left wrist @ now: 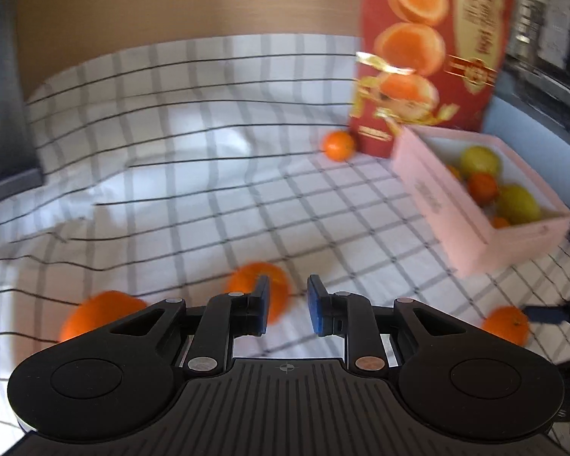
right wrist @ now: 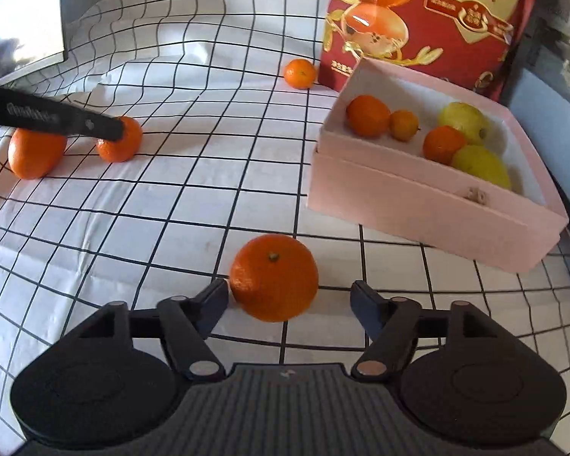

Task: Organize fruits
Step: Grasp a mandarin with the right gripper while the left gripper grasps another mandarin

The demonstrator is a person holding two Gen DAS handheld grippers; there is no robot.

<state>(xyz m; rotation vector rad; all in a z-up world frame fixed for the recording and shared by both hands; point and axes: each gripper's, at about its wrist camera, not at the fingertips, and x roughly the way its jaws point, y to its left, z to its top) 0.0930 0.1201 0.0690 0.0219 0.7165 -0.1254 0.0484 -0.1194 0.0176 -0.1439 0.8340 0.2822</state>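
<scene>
Over a grid-checked cloth (right wrist: 171,205), we set our right claw (right wrist: 289,302) wide around a large orange (right wrist: 273,277); its left finger sits against the peel, the right finger stands clear. Our left claw (left wrist: 288,306) is nearly shut and grips nothing, an orange (left wrist: 256,279) just behind it. The pink box (right wrist: 418,205) holds oranges and lemons, and one small orange (right wrist: 300,73) rests by the red carton (right wrist: 437,19).
</scene>
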